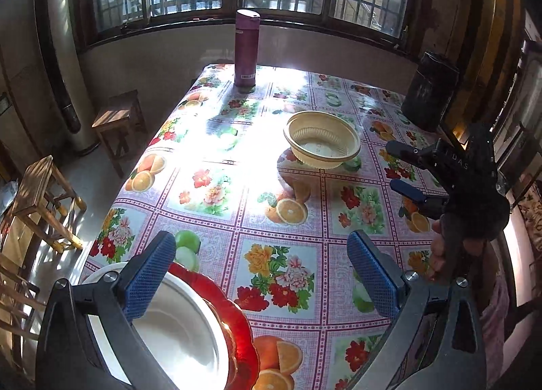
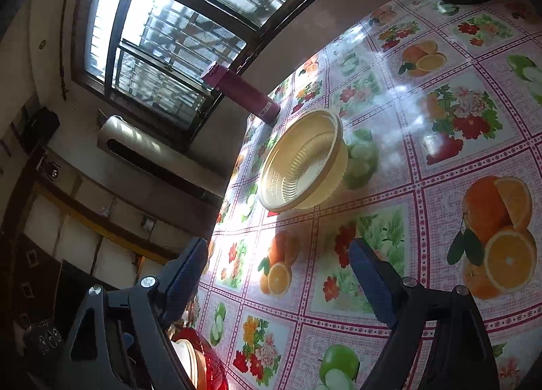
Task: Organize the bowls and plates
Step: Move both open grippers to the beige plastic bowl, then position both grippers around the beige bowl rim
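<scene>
A cream plastic bowl (image 1: 322, 139) stands upright on the flowered tablecloth (image 1: 216, 220), toward the far right; it also shows in the right wrist view (image 2: 303, 161). A white bowl (image 1: 176, 332) sits on a red plate (image 1: 242, 332) at the near left edge. My left gripper (image 1: 262, 283) is open and empty, its left finger over the white bowl's rim. My right gripper (image 2: 277, 283) is open and empty, tilted, hovering short of the cream bowl; it shows in the left wrist view (image 1: 394, 166) to the bowl's right. The red plate (image 2: 211, 366) peeks in at the bottom.
A purple flask (image 1: 246, 47) stands at the table's far edge. A dark cylinder container (image 1: 429, 91) stands at the far right corner. Wooden stools (image 1: 118, 125) stand on the floor left of the table.
</scene>
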A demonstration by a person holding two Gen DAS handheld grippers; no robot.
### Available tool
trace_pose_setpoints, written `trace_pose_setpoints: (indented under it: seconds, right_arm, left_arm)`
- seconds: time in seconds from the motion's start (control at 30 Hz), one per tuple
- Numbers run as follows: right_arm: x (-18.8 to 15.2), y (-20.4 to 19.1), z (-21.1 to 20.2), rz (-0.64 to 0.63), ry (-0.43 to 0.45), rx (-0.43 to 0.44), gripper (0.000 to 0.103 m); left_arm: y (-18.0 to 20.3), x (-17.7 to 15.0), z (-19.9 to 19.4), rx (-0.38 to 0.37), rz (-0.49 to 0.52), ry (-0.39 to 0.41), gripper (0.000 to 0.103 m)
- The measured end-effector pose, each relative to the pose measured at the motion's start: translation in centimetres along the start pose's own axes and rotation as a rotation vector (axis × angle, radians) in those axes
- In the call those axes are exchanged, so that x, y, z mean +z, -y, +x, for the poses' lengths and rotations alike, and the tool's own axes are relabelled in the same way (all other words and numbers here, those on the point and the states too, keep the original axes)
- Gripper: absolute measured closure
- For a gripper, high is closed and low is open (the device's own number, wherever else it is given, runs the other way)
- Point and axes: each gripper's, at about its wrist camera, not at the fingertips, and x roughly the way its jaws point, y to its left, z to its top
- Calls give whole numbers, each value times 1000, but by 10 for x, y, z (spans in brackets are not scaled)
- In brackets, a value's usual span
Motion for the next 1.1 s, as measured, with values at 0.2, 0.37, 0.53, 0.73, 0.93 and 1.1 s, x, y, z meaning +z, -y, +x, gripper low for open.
trace_pose_setpoints:
  seconds: [0.2,0.37,0.53,0.73,0.93,1.1]
  right_arm:
    - [33,24,24,144,56,74,13]
    - [47,36,43,190,111,94,13]
    - [57,33,60,144,101,31,13]
    - [62,35,66,142,100,-18,14]
    - [67,43,75,146,102,-73,18]
    - [68,52,84,157,73,-65,18]
  left_arm:
    - [9,68,44,6,-29,-109,0]
    - [-8,100,121,-35,-217,-295,0]
    - [-26,100,183,-79,-409,-353,0]
    - [-7,107,207,-46,-381,-321,0]
    - [-6,109,222,47,-407,-333,0]
    - [-5,104,232,64,-415,-356,0]
